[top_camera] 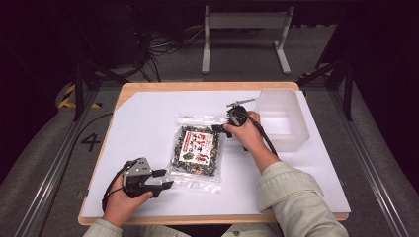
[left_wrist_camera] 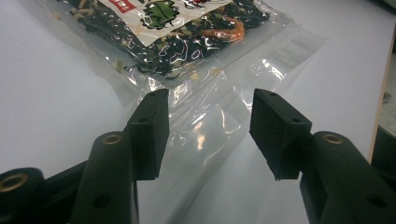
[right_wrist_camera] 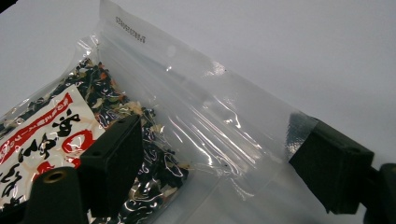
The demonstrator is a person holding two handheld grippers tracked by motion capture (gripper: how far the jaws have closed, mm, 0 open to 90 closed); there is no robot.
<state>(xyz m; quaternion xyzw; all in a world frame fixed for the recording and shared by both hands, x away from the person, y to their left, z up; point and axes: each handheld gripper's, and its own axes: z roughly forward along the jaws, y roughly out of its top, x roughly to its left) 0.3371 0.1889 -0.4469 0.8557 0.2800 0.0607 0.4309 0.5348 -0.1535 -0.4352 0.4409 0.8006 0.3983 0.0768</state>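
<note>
Centrally on the white bench lay a clear packet of dried mix. Both tools gaped wide, holding nothing: the left tool at its lower-left corner, the right tool straddling its upper-right sealed edge.

A white "4" is painted on the grey floor at the left of the high view. The bag's label carries red and black characters, possibly Japanese, too partial to read.

Bright overhead light, dark surroundings, glare on the plastic bag.
</note>
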